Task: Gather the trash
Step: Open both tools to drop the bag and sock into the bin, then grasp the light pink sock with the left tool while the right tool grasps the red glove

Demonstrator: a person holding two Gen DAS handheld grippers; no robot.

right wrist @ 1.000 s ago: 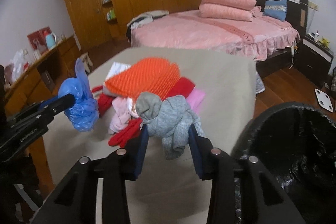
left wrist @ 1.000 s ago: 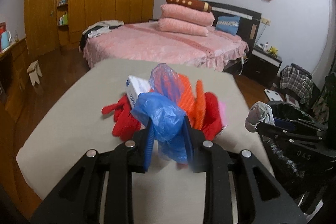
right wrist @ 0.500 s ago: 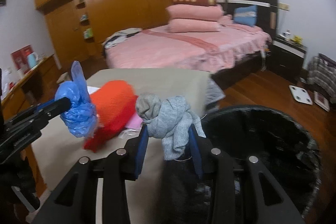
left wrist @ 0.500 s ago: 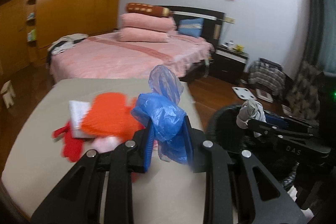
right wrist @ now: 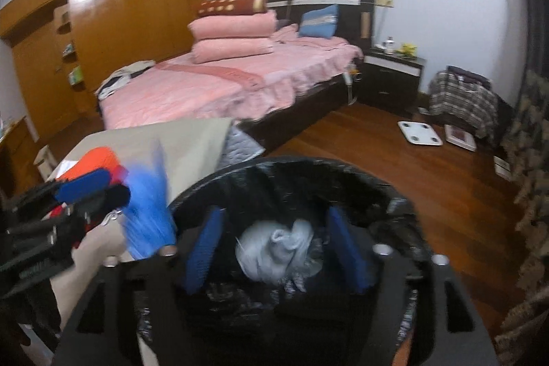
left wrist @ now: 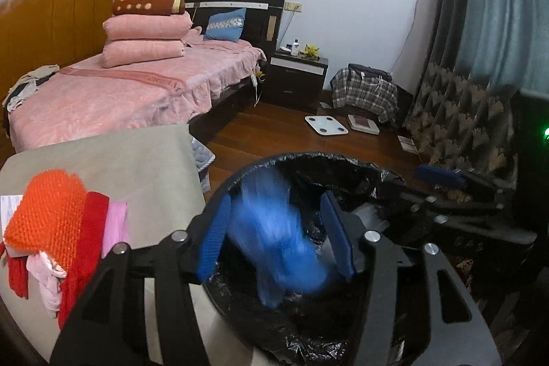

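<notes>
1. Left gripper (left wrist: pixel 278 235) held over the mouth of the black-lined trash bin (left wrist: pixel 346 160), jaws opening, blue pads standing apart.
2. Blue plastic bag (left wrist: pixel 274 239) seen as a motion-blurred smear between those pads, clear of both, above the bin's dark inside.
3. Right gripper (right wrist: pixel 278 249) likewise held over the bin (right wrist: pixel 360 177), jaws opening, fingers wide apart.
4. Grey crumpled cloth (right wrist: pixel 278 249) lay loose between the right pads, touching neither, with the black liner behind it.
5. In the right wrist view, left gripper (right wrist: pixel 113 191) visible at the left edge, the blue bag (right wrist: pixel 147 215) streaked below its tips beside the bin's rim.
6. Left on the beige table (left wrist: pixel 137 160) beside the bin: orange mesh item (left wrist: pixel 48 215), red cloth (left wrist: pixel 89 228), pink pieces and a white paper partly hidden under them.
7. Beyond: pink bed (left wrist: pixel 113 91) with stacked pink bedding and a brown spotted bolster, dark nightstand (left wrist: pixel 298 74), white scale (left wrist: pixel 326 125) on the wooden floor.
8. Writing: raised lettering on the bed's pink band, too blurred to read; no brand or label legible anywhere else.
</notes>
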